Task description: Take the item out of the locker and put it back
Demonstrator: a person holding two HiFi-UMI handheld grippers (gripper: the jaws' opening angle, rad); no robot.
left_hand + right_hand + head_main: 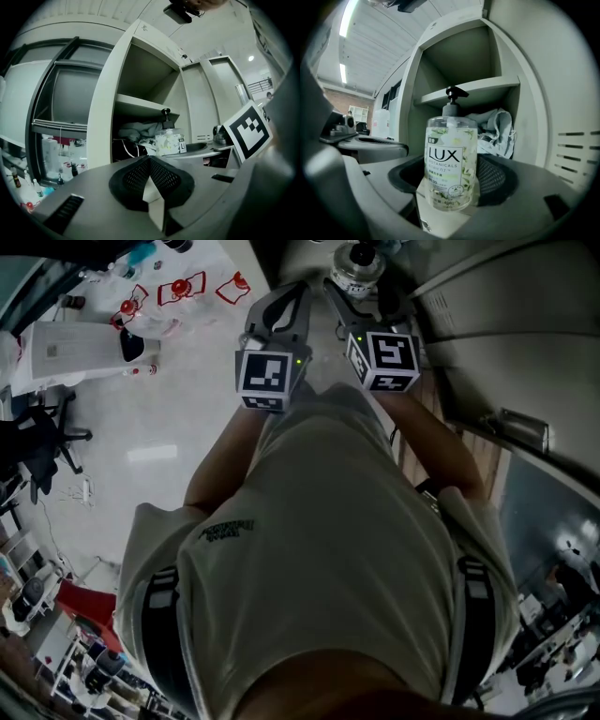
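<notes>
one soap bottle (451, 161) held in the right gripper (452, 194) fingers; left gripper (149, 161) fingers closed, empty.

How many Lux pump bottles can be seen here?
1. The Lux pump bottle stands gripped between the right hand-held gripper's jaws, in front of the open locker; the crumpled cloth inside may hide others.

1. Our right gripper (361, 292) sits just right of our left gripper (281, 310), side by side, both facing the open locker (529, 117).
2. The pump bottle (451, 164) stands upright between the right gripper's jaws, at the locker's mouth.
3. Inside we've got a shelf (473, 89) running across, with a cloth bundle (497, 129) lying under it, behind and right of the bottle.
</notes>
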